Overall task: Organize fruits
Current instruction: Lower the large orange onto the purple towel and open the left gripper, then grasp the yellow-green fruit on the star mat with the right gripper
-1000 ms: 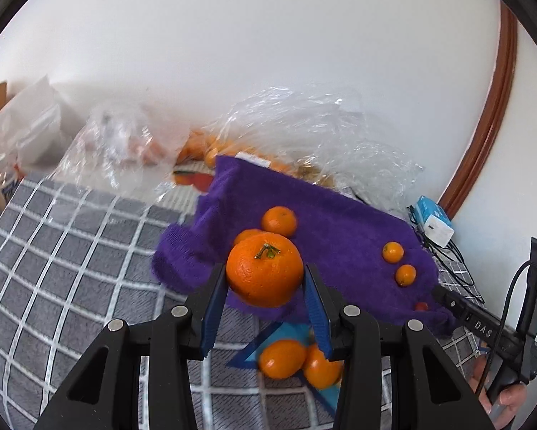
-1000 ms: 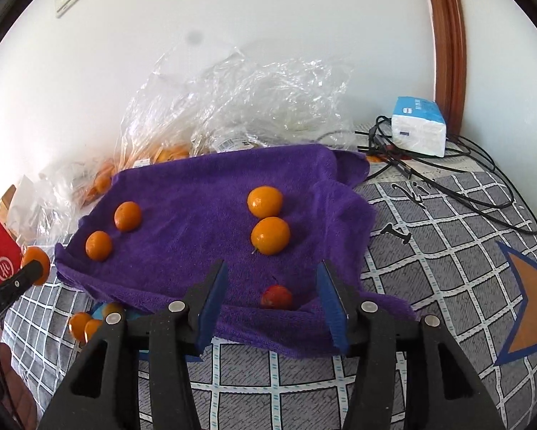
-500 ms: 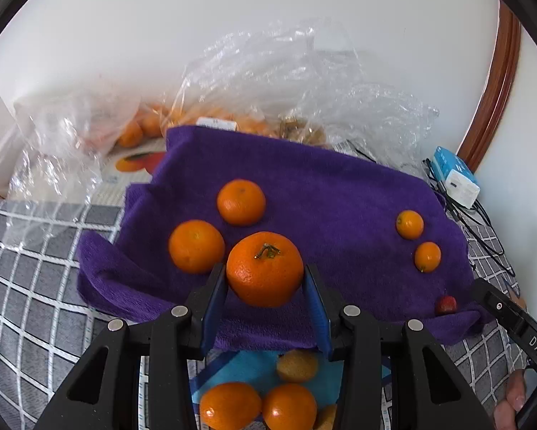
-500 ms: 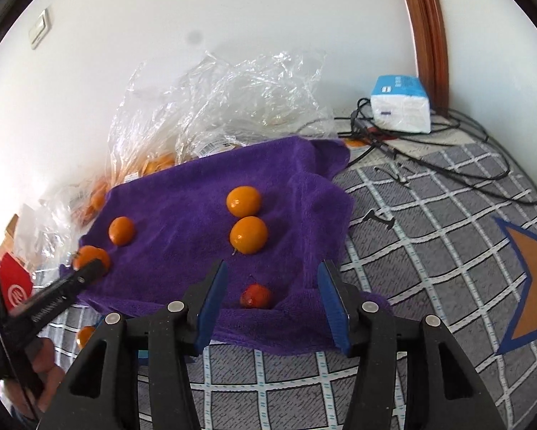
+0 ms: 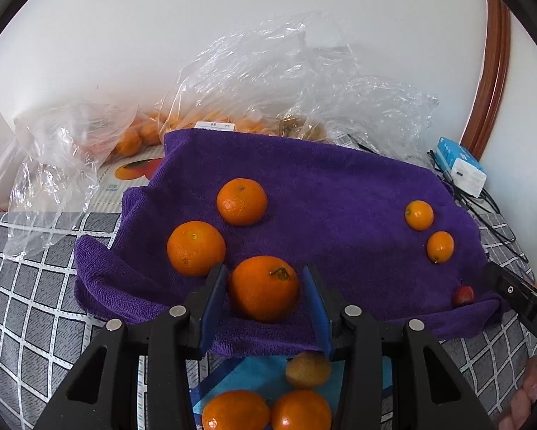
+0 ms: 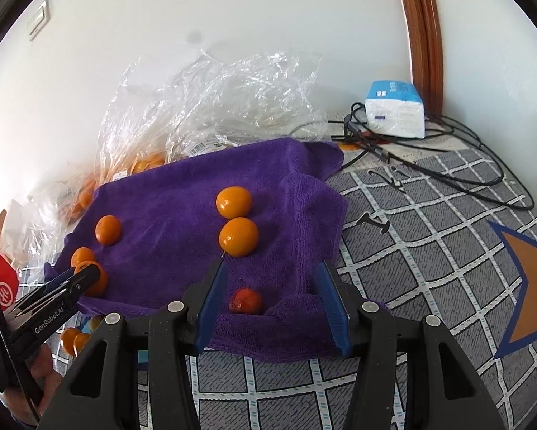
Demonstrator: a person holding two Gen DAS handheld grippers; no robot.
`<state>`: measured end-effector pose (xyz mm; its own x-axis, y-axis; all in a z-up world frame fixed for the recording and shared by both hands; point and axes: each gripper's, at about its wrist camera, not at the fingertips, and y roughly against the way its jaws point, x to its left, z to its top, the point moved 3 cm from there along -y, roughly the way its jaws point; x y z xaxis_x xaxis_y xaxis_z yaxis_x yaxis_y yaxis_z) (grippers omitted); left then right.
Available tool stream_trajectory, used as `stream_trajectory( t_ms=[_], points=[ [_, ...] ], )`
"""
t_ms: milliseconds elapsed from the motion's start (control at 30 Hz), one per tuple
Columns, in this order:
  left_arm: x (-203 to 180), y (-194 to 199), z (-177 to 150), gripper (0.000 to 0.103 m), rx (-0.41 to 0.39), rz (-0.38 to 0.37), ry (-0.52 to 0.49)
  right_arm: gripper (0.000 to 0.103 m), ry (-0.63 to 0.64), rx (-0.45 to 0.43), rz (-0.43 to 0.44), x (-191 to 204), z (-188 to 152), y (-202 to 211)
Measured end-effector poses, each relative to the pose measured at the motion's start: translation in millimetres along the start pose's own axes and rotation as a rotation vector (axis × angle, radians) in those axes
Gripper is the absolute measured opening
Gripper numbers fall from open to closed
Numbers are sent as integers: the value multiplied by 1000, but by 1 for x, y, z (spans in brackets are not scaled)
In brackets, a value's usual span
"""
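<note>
Orange mandarin (image 5: 264, 288) is resting near the purple terry towel's (image 5: 340, 193) front edge while the left gripper's (image 5: 265, 299) jaws are opening around it; withdrawing straight back avoids nudging it. Right gripper (image 6: 272, 304) is hovering spread, holding nothing.

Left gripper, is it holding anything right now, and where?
Nothing firmly: the left gripper is opening around an orange resting on the purple towel, fingers flanking its sides.

Looks like room in home, prob bedroom. Soft grey quilt w/ white checks (image 6: 429, 251) + orange star. Plain white wall (image 6: 232, 18), light switch (image 6: 39, 21), brown wood door frame (image 6: 421, 25). Everyday stuff around: tissue pack (image 6: 394, 109), black cables (image 6: 447, 165), crinkly plastic bags (image 5: 304, 82) w/ oranges, purple towel (image 5: 322, 186) spread on quilt.
</note>
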<state>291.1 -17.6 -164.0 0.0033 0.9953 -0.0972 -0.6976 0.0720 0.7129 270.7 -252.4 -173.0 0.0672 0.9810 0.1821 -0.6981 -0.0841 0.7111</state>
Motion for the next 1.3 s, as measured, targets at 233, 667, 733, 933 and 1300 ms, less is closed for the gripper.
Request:
stream_trajectory(
  t_ms=[233, 667, 733, 933, 1300],
  points=[
    [7, 29, 13, 62, -87, -45, 49, 52, 36, -32, -13, 6, 0, 5],
    [70, 88, -13, 67, -124, 25, 93, 52, 132, 0, -81, 38, -22, 37],
    [84, 90, -22, 67, -110, 35, 110, 52, 163, 2, -71, 48, -31, 41],
    [121, 98, -52, 68, -78, 81, 154, 52, 225, -10, -78, 75, -50, 53],
    [145, 93, -76, 69, -58, 92, 240, 45, 263, 105, 89, 120, -82, 38]
  ],
)
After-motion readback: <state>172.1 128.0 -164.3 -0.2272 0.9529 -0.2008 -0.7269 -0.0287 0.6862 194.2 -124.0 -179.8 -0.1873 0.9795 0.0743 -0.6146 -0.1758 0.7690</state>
